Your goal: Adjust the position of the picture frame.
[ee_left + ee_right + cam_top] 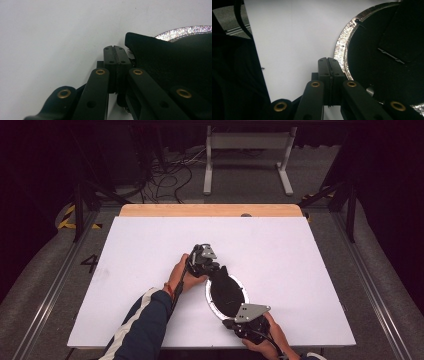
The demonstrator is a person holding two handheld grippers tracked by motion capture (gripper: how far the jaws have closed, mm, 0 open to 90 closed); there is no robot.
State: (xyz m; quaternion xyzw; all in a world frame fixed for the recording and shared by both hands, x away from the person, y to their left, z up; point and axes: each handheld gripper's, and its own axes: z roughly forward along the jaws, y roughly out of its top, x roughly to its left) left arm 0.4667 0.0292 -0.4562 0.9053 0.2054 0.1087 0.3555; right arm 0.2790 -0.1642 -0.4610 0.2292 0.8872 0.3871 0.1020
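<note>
A round dish with a silvery rim (208, 295) and a black inside (227, 292) lies on the white table top, near its front middle. Black material (160, 57) covers it; a darker flat piece (404, 37) rests inside. My left gripper (214, 269) is at the dish's far left edge, its jaws (115, 48) pressed together with nothing between them, right beside a corner of the black material. My right gripper (226, 322) is at the dish's near edge, jaws (327, 61) also shut and empty, just left of the rim (342, 42).
The white board (150, 250) covers most of the table, with a wooden strip (210, 210) along its far edge. A dark sleeve (234, 82) lies at the left in the right gripper view. Cables and a white frame (247, 150) sit on the floor beyond.
</note>
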